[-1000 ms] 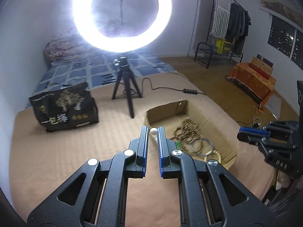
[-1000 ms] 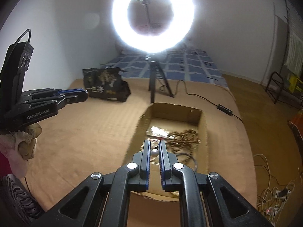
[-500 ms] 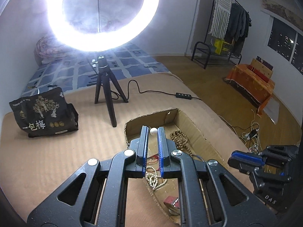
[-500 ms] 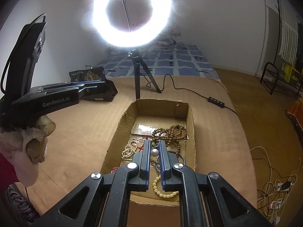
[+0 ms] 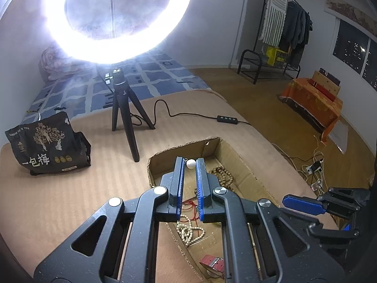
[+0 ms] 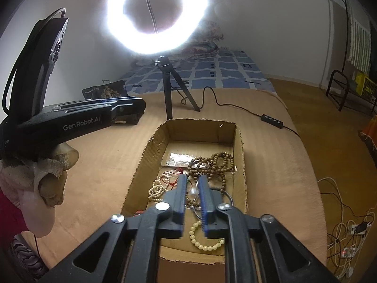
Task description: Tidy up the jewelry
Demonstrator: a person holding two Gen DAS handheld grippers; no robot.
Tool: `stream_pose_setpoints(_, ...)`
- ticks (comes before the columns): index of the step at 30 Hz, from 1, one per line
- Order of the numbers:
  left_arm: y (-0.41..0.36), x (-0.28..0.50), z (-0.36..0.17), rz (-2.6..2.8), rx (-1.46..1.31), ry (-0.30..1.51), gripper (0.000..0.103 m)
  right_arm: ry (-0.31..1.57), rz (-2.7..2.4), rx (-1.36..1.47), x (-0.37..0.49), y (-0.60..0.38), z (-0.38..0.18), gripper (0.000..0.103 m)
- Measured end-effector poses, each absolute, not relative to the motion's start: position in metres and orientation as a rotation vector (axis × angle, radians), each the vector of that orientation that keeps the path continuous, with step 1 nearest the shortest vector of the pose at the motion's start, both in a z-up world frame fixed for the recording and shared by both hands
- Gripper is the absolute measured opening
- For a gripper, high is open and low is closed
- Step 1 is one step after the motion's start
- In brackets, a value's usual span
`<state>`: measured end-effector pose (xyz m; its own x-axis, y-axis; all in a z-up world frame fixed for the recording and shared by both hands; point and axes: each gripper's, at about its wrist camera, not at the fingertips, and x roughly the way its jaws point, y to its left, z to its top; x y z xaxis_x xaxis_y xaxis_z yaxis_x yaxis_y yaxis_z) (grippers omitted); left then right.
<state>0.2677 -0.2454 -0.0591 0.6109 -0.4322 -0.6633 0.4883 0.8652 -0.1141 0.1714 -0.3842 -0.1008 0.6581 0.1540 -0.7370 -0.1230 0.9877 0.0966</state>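
An open cardboard box (image 6: 238,141) (image 5: 240,162) lies on the tan bed cover and holds jewelry: brown wooden beads (image 6: 212,162) (image 5: 221,176), cream bead strands (image 6: 156,188) (image 5: 188,231), a pale bead bracelet (image 6: 205,245), a metal bangle (image 6: 227,197) and red cord (image 6: 175,172). My left gripper (image 5: 190,164) is shut on a white pearl (image 5: 190,163) above the box's near-left part. My right gripper (image 6: 192,189) is shut on a white pearl (image 6: 193,191) low over the box's middle.
A ring light on a black tripod (image 5: 124,108) (image 6: 168,87) stands behind the box, its cable and switch (image 5: 227,119) trailing right. A black printed bag (image 5: 47,143) sits at left. A red watch strap (image 5: 212,261) lies in the box's near end. Floor cables (image 6: 348,224) lie right.
Both grippers have moved forward and down over the box, each still holding its pearl. The right gripper now sits low among the jewelry.
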Motion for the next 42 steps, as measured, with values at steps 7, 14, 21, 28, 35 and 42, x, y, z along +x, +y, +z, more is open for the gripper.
stream_pose_setpoints(7,-0.244,0.266,-0.056,-0.513,0.074,0.730,0.045,0.830,0.138,0.020,0.169,-0.381,-0.100,0.053)
stream_pose_setpoints(14,-0.239,0.263,-0.049,-0.497,0.068,0.717,0.061,0.814,0.102,0.003,0.166,-0.378,-0.095,0.088)
stream_pose_setpoints(21,-0.231,0.253,-0.036,-0.485,0.065,0.690,0.062,0.789,0.056,-0.046,0.158,-0.371,-0.085,0.101)
stream_pose_setpoints(28,-0.223,0.234,-0.018,-0.476,0.066,0.663,0.062,0.774,0.014,-0.055,0.144,-0.369,-0.072,0.103)
stream_pose_setpoints(35,-0.209,0.209,0.005,-0.470,0.053,0.627,0.072,0.745,-0.016,-0.051,0.122,-0.369,-0.054,0.103)
stream_pose_setpoints(42,-0.197,0.185,0.016,-0.454,0.057,0.612,0.075,0.722,-0.051,-0.059,0.102,-0.367,-0.041,0.103)
